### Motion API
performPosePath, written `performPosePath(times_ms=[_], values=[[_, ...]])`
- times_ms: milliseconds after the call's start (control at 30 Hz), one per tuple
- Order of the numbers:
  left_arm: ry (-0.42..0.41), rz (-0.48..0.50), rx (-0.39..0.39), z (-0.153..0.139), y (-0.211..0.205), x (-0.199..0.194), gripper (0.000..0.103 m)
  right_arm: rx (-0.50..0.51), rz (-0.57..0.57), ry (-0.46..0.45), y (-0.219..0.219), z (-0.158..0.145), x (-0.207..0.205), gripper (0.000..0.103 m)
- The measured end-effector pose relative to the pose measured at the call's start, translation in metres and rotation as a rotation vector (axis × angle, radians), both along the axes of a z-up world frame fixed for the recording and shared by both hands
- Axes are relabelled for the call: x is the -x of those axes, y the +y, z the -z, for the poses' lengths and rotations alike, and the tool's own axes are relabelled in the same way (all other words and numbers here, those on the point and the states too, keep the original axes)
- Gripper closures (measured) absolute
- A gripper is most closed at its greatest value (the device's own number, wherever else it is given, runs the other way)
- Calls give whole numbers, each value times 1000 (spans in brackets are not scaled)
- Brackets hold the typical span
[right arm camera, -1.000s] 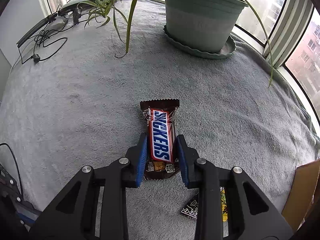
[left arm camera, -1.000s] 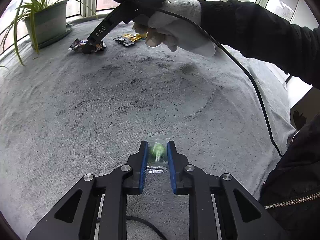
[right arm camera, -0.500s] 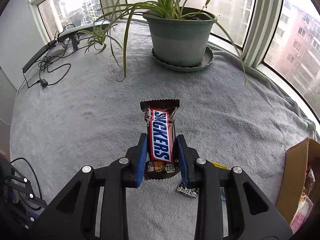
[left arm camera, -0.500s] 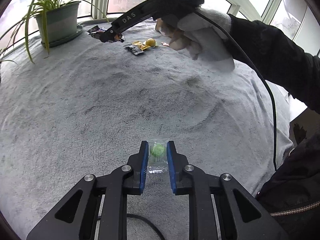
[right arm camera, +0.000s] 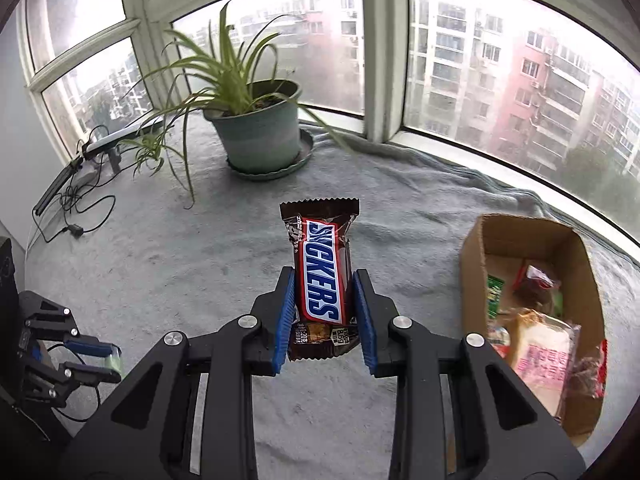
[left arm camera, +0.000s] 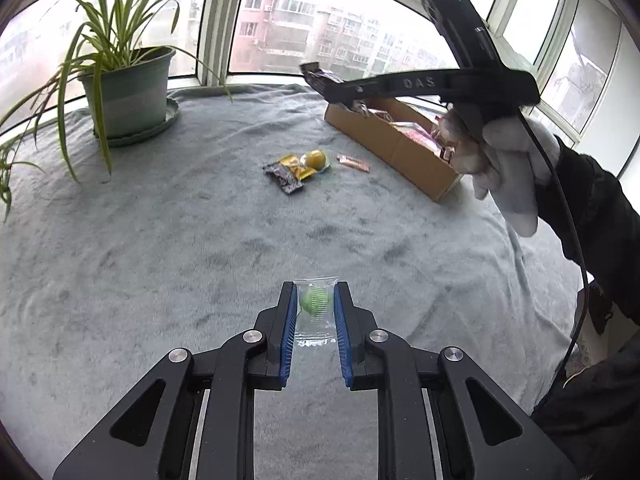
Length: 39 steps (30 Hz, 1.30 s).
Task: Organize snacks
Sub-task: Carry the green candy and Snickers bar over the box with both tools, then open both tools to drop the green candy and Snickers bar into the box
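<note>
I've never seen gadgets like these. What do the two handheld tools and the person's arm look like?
Each tool, left and right, is a black angular frame with silver bolts and blue ribbed pads. The right one reads "DAS", shows a green light and trails a black cable. The hand wears a white glove, with a black sleeve.

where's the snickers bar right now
The Snickers bar is clamped upright in the right gripper, lifted above the grey blanket, left of the cardboard box.
</note>
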<state>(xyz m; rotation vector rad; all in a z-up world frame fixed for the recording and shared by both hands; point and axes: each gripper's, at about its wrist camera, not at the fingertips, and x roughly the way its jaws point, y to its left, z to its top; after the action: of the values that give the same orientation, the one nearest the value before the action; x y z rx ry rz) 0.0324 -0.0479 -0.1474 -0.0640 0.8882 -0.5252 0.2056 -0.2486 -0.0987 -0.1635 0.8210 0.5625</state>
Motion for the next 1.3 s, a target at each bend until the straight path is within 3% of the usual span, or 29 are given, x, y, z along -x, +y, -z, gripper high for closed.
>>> performPosePath(times_ms=[333,600,1033,1300], values=[[-133,47,3,-39,-30,-54,86,-3,246,-46,-112,-22,13,73],[-182,49,72,-62,-61,-107,86,21,376,-58,-174,-31,23,73],[-199,104,85,-77,-127,-187,86,27,469,-42,-216,-21,21,73],[-176,120,63,-66,-165,-220,86,29,479,-14,-222,-4,15,73]])
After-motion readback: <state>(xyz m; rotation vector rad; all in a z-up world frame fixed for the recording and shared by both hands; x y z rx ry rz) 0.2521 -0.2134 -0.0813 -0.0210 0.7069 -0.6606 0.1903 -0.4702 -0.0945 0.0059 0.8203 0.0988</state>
